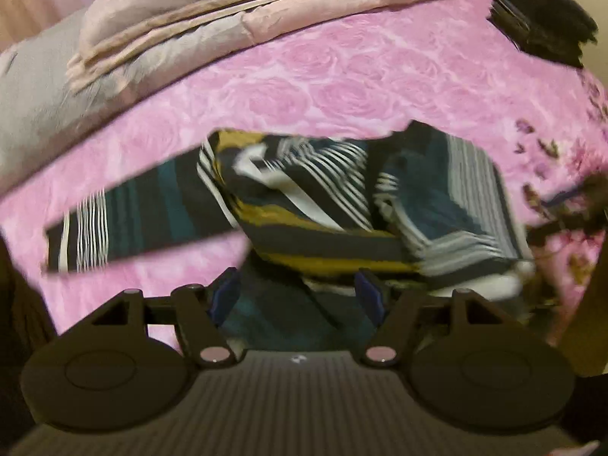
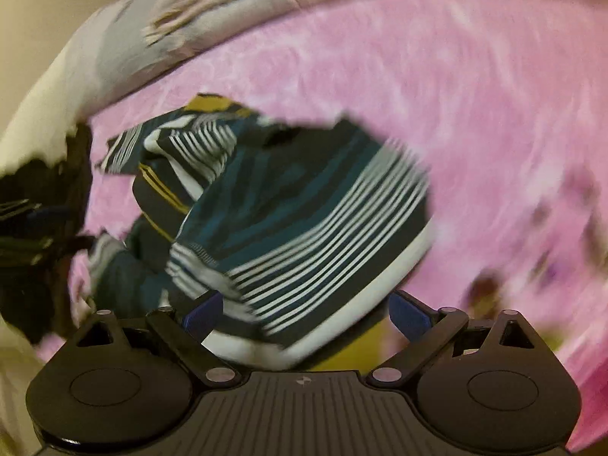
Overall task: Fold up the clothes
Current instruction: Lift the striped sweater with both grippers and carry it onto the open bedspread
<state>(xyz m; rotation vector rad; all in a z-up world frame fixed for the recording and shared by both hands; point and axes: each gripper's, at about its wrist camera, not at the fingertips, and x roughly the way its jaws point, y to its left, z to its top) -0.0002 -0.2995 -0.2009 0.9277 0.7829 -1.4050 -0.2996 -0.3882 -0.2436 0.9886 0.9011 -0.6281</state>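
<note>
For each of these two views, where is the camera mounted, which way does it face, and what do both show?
Left wrist: sits on the left gripper, looking steeply down at the striped garment on the pink bedspread; its own open blue fingers show.
Right wrist: sits on the right gripper, also looking down at the striped garment; its open jaws show.
Shared: garment, bedspread, folded beige bedding.

Left claw and right claw agape.

Motion blur smears the striped garment in the right wrist view, so its folds cannot be traced. Its near hem is hidden behind the right gripper. Left of the garment, a dark object is unidentifiable.
</note>
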